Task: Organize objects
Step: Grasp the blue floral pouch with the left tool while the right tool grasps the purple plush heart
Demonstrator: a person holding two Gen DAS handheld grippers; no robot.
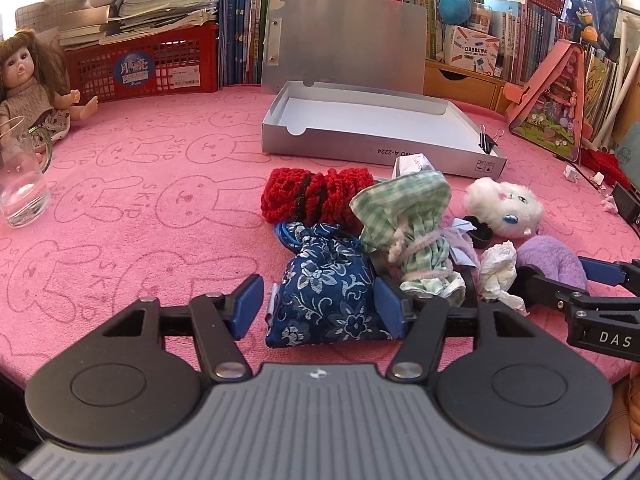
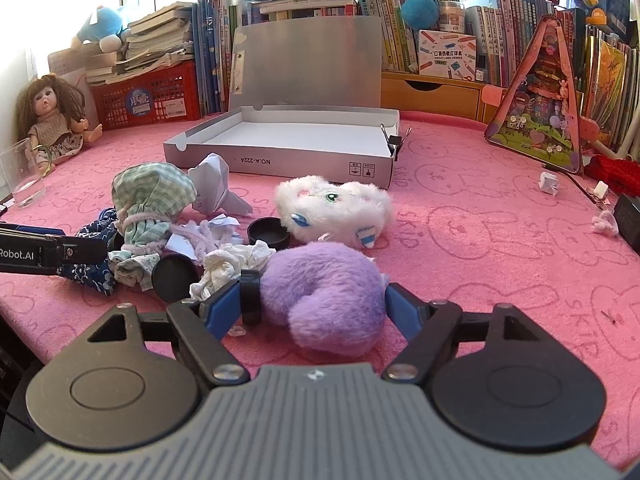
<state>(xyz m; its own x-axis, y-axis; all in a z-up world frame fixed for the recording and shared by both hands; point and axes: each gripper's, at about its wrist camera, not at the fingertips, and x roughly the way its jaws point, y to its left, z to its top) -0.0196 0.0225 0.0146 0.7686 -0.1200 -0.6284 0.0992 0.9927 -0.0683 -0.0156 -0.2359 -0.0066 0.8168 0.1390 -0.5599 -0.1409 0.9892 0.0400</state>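
the left hand-held gripper (image 1: 320,302) stands partly open astride the blue floral pouch (image 1: 330,292); its right pad touches the pouch's side, the left pad is apart from it, so nothing is gripped yet. the green checked bundle (image 1: 408,228) leans against the pouch, and a closing pad could snag its yarn tie and drag it along. the right hand-held gripper (image 2: 316,308) is also partly open around the purple plush (image 2: 332,296), pads at its flanks; whether they press in, i cannot tell. a small black ring (image 2: 250,296) sits against the left pad, and crumpled tissue (image 2: 230,266) lies just beside it, so either could get pinched with the plush. soft fur may slip from a shallow hold. both hand-held grippers work near each other on the pink bench (image 2: 500,264), so lifting together risks a knock. the open silver box (image 2: 280,140) waits behind the pile, empty.
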